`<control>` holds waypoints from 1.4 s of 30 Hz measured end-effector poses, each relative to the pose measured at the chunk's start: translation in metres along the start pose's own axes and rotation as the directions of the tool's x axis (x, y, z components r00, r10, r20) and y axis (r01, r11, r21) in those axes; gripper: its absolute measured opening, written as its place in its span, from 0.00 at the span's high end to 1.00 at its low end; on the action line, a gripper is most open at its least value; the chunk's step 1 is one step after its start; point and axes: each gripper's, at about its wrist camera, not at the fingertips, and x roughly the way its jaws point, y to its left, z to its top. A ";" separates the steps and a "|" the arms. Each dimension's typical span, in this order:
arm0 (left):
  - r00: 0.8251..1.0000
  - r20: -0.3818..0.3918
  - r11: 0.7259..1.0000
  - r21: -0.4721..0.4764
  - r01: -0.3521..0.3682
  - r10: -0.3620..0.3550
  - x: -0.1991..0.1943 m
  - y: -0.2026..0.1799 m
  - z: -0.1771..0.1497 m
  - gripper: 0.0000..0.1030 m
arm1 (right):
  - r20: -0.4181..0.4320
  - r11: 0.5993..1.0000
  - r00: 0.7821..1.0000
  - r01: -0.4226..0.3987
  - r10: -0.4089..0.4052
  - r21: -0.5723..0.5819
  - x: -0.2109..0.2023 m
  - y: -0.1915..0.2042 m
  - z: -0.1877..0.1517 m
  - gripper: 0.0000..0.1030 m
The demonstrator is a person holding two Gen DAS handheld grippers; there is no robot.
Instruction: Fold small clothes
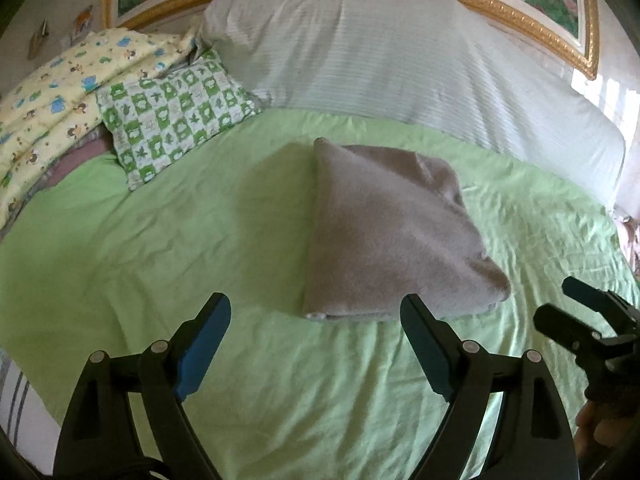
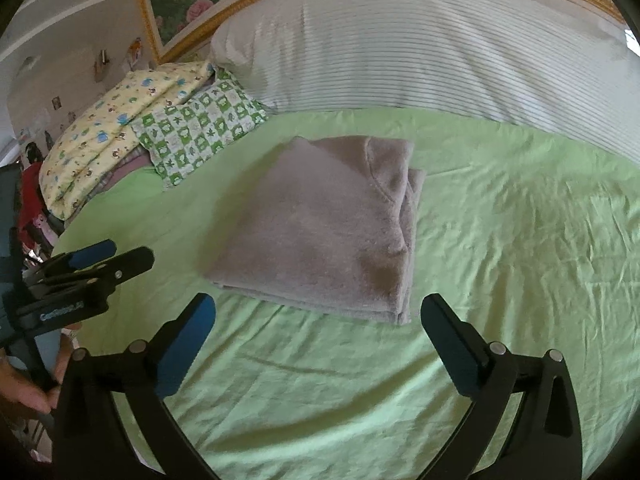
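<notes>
A grey fleece garment point(image 1: 384, 232) lies folded into a thick rectangle on the green bed sheet point(image 1: 160, 240); in the right wrist view the garment point(image 2: 320, 232) shows its stacked layers along the near edge. My left gripper point(image 1: 316, 312) hovers just short of the garment's near edge, open, nothing between its blue pads. My right gripper point(image 2: 318, 312) is likewise open and empty, just short of the fold's near edge. Each gripper appears in the other's view: the right gripper point(image 1: 576, 312) at the right edge, the left gripper point(image 2: 96, 258) at the left, held by a hand point(image 2: 24, 384).
A large striped white pillow point(image 1: 400, 60) fills the head of the bed. A green checked pillow point(image 1: 176, 112) and a yellow printed quilt point(image 1: 60, 96) lie at the far left. A gold-framed flower picture point(image 1: 520, 4) hangs behind. Wrinkled green sheet surrounds the garment.
</notes>
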 end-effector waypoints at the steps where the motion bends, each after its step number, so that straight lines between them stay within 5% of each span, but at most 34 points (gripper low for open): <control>1: 1.000 -0.001 1.000 0.000 -0.002 0.002 0.001 0.000 -0.002 0.15 | -0.002 1.000 1.000 0.004 -0.004 0.003 0.002 -0.001 -0.001 0.01; 15: 0.998 -0.050 0.998 0.045 -0.038 0.040 0.035 -0.005 -0.021 0.15 | -0.022 0.999 0.999 0.042 -0.042 -0.003 0.033 0.005 -0.010 0.01; 42: 0.993 -0.113 0.998 0.055 -0.023 0.029 0.070 -0.006 -0.007 0.15 | -0.054 0.997 0.995 0.080 -0.079 0.015 0.065 0.002 -0.006 0.01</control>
